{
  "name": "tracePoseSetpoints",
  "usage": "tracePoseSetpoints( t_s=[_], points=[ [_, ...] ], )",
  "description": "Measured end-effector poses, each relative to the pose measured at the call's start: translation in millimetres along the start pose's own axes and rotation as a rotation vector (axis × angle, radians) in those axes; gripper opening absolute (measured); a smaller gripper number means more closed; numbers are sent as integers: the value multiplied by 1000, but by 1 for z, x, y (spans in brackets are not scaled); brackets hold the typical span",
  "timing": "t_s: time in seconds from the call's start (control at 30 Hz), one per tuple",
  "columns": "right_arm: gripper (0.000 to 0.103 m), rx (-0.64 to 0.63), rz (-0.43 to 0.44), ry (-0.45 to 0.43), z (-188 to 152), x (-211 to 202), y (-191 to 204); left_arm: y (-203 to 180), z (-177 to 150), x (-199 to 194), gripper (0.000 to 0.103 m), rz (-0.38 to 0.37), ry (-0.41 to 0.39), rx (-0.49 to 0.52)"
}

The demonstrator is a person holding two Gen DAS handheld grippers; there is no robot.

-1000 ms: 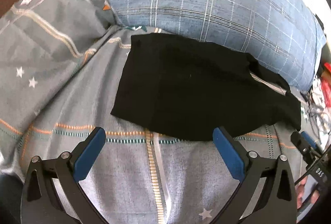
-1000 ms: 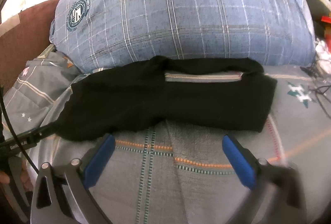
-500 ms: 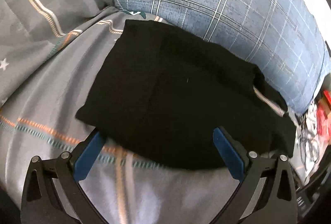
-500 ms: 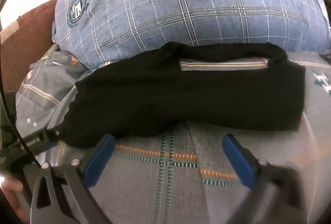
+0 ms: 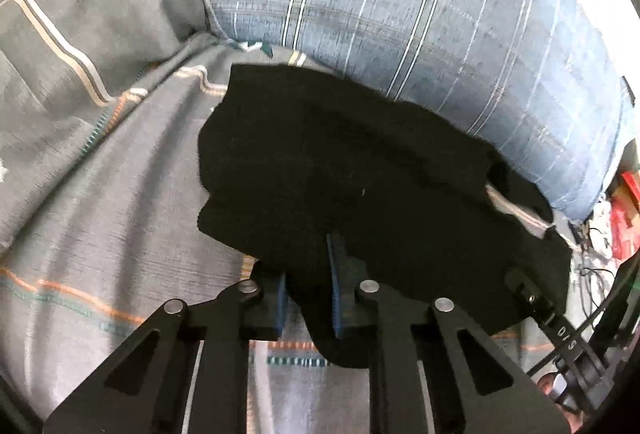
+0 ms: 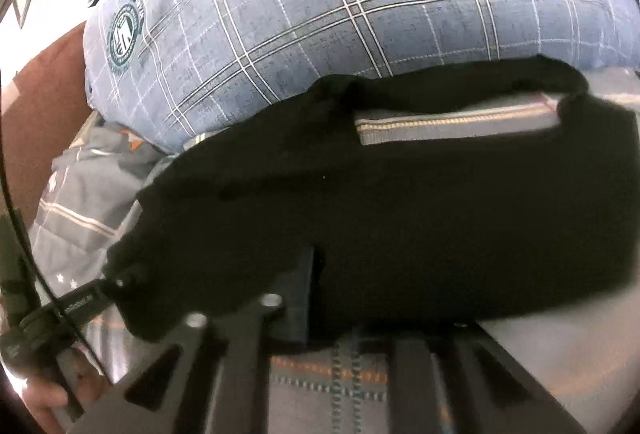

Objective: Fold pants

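Black pants [image 5: 360,173] lie folded on the grey patterned bedspread [image 5: 100,173], against a blue plaid pillow [image 5: 400,13]. My left gripper [image 5: 308,262] is at their near edge; its jaws are closing and black cloth bunches between the blue pads. In the right wrist view the pants [image 6: 400,201] fill the middle, with the grey waistband lining [image 6: 456,125] at the far side. My right gripper [image 6: 324,266] is shut on the near edge; one blue pad shows and cloth covers the other.
The plaid pillow [image 6: 340,13] rises right behind the pants. A crumpled grey quilt [image 5: 80,13] lies at the left. Cables and red items [image 5: 600,246] crowd the right edge. A hand [image 6: 48,406] holds the other gripper at lower left.
Both grippers moved forward and down to the pants' near edge. Their jaws went from wide open to closed, each pinching black cloth that now bunches upward.
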State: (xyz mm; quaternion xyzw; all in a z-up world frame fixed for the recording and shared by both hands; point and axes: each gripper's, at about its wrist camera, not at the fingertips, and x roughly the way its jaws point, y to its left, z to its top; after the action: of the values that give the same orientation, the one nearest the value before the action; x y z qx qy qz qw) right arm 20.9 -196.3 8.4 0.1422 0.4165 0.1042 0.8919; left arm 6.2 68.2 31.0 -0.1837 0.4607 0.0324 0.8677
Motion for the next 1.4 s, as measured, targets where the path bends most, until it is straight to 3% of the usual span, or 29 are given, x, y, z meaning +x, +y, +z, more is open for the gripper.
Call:
tracePoseSetpoints(
  t_s=[0.17, 0.3, 0.4, 0.43, 0.47, 0.53, 0.63, 0.73, 0.87, 1.0, 1.1, 1.17, 1.27, 1.4],
  points=[
    [5, -100, 46, 28, -19, -30, 36, 24, 0, -43, 13, 1, -36, 57],
    [6, -163, 88, 77, -41, -30, 64, 55, -13, -42, 13, 58, -4, 46],
    [15, -176, 82, 128, -59, -15, 71, 68, -25, -24, 13, 85, 47, 32],
    [25, -165, 92, 149, -63, -13, 70, 67, -29, -24, 14, 95, 44, 41],
    [35, -154, 112, 163, -65, -15, 67, 65, -30, -22, 17, 108, 43, 57],
    [43, -160, 121, 151, -63, -24, 61, 61, -31, -21, 24, 134, 45, 84],
    [51, -191, 68, 108, -58, -50, 42, 64, -29, -29, 56, 170, 35, 70],
    [53, -147, 56, 81, -47, -78, 11, 67, -27, -43, 60, 172, 11, 53],
    [58, -60, -38, 34, -32, -103, -40, 58, -25, -69, 64, 188, -56, 75],
    [62, 26, -167, 19, -23, -106, -78, 42, -24, -88, 71, 174, -135, 94],
    [64, 109, -88, -17, -19, -120, -101, 27, -23, -87, 78, 136, -137, 126],
    [71, 117, -126, -25, -13, -117, -106, 13, -23, -74, 78, 109, -114, 160],
    [71, 104, -186, -17, -1, -99, -114, -13, -28, -50, 78, 30, -59, 184],
    [66, 143, -136, 70, 6, -64, -125, -52, -39, -14, 78, -42, 45, 232]
  ],
)
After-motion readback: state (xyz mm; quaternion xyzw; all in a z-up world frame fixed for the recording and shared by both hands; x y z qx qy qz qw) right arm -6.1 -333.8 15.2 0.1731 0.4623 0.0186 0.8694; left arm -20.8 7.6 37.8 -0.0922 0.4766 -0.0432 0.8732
